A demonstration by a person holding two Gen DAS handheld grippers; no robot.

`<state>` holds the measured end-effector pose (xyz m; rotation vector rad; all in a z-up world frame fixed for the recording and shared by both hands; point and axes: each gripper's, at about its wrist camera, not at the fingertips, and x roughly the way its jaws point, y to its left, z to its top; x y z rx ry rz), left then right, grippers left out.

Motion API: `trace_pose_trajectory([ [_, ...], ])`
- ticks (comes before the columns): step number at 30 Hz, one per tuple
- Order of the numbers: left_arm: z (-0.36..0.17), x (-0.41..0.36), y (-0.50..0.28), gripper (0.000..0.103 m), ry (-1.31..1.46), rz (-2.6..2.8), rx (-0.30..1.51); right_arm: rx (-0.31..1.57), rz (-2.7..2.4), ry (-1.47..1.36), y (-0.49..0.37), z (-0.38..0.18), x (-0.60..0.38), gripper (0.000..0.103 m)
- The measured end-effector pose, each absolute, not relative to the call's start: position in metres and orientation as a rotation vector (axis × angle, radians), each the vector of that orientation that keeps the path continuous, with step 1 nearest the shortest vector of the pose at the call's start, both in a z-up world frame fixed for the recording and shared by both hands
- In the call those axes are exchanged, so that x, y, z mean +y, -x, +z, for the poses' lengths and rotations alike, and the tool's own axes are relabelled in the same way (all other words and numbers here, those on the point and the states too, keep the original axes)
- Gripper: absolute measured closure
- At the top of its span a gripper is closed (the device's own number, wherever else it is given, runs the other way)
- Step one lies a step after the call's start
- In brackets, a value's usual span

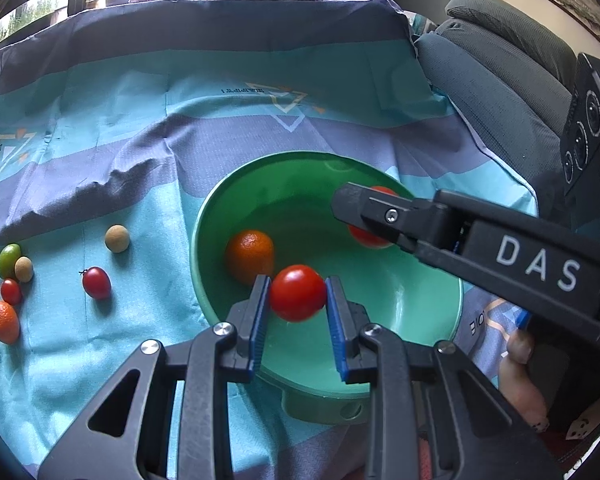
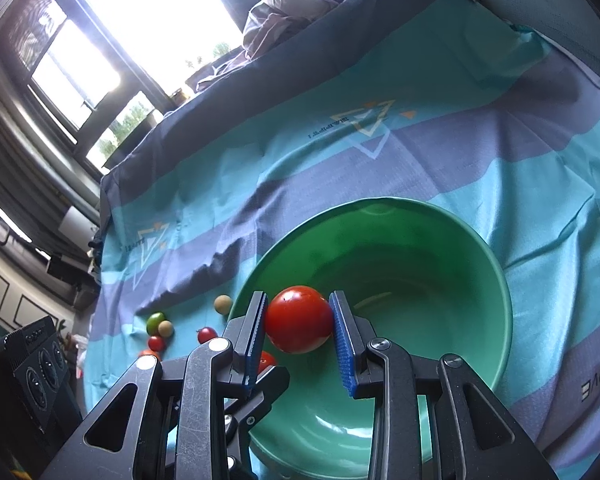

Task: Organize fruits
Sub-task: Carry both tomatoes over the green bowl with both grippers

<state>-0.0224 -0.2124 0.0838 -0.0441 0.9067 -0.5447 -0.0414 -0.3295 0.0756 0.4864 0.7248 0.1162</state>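
A green bowl (image 1: 420, 304) sits on a striped blue cloth; it also shows in the right wrist view (image 2: 480, 320). An orange fruit (image 1: 249, 255) lies inside it. My left gripper (image 1: 298, 300) is shut on a red tomato (image 1: 297, 293) above the bowl's near side. My right gripper (image 2: 299, 322) is shut on another red tomato (image 2: 298, 319) over the bowl; in the left wrist view it reaches in from the right, with its tomato (image 1: 370, 236) partly hidden behind a finger.
Loose fruits lie on the cloth left of the bowl: a red tomato (image 1: 96, 282), a beige ball (image 1: 117, 238), a green fruit (image 1: 9, 260), an orange one (image 1: 4, 321). A grey chair (image 1: 500, 64) stands at the right.
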Motion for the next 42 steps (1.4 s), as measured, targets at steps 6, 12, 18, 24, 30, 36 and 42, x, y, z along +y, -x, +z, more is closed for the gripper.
trace_pose_trajectory([
  [6, 0.081, -0.215, 0.022, 0.075, 0.038, -0.547, 0.913, 0.730, 0.109, -0.488, 0.041, 0.074, -0.331, 0.069],
  [12, 0.079, -0.217, 0.021, 0.075, 0.034, -0.543, 0.922, 0.736, 0.101, -0.484, 0.040, 0.074, -0.330, 0.069],
  [18, 0.076, -0.218, 0.019, 0.075, 0.032, -0.541, 0.930, 0.743, 0.094, -0.483, 0.039, 0.072, -0.330, 0.069],
  [24, 0.074, -0.219, 0.019, 0.075, 0.027, -0.541, 0.935, 0.755, 0.081, -0.480, 0.036, 0.070, -0.331, 0.069],
  [30, 0.073, -0.219, 0.018, 0.075, 0.026, -0.542, 0.937, 0.760, 0.080, -0.472, 0.035, 0.069, -0.330, 0.069],
  [36, 0.071, -0.220, 0.017, 0.075, 0.028, -0.538, 0.945, 0.766, 0.072, -0.467, 0.034, 0.068, -0.329, 0.069],
  [42, 0.069, -0.219, 0.017, 0.075, 0.039, -0.538, 0.950, 0.768, 0.066, -0.467, 0.034, 0.068, -0.329, 0.069],
])
